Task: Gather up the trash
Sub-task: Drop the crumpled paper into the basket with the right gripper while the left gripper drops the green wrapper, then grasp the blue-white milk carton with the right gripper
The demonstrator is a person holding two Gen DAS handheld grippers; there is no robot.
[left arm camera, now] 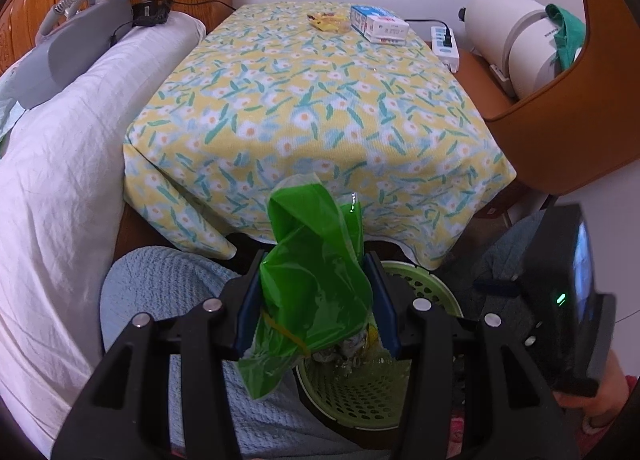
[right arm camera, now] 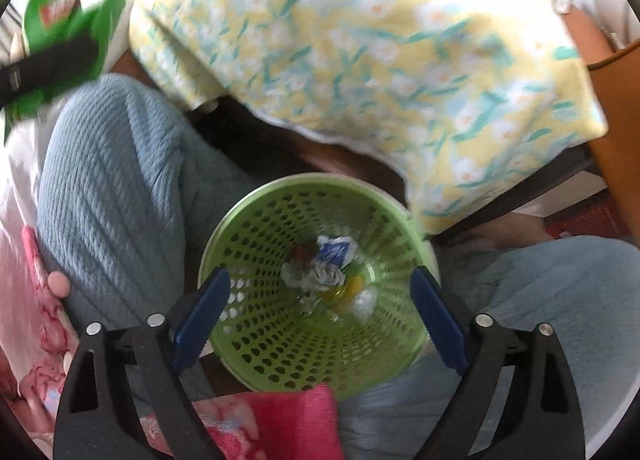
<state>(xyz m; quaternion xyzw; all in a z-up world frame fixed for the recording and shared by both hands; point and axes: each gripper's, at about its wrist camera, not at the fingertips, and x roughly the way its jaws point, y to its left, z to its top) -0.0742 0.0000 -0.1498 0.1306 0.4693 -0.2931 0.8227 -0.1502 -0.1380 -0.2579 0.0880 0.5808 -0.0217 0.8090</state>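
My left gripper (left arm camera: 316, 300) is shut on a crumpled green plastic wrapper (left arm camera: 312, 272) and holds it just above the near-left rim of the green perforated waste basket (left arm camera: 424, 284). In the right wrist view the basket (right arm camera: 280, 336) stands on the floor between the person's knees, with crumpled wrappers (right arm camera: 324, 272) at its bottom. My right gripper (right arm camera: 320, 320) is open and empty right above the basket's mouth. The green wrapper (right arm camera: 100, 19) and left gripper show blurred at the upper left of that view.
A table with a yellow flowered cloth (left arm camera: 312, 99) stands ahead, with a yellow wrapper (left arm camera: 328, 21) and a blue-white carton (left arm camera: 378, 23) at its far end. A bed with a white pillow (left arm camera: 80, 99) is on the left, a brown chair (left arm camera: 560, 107) on the right.
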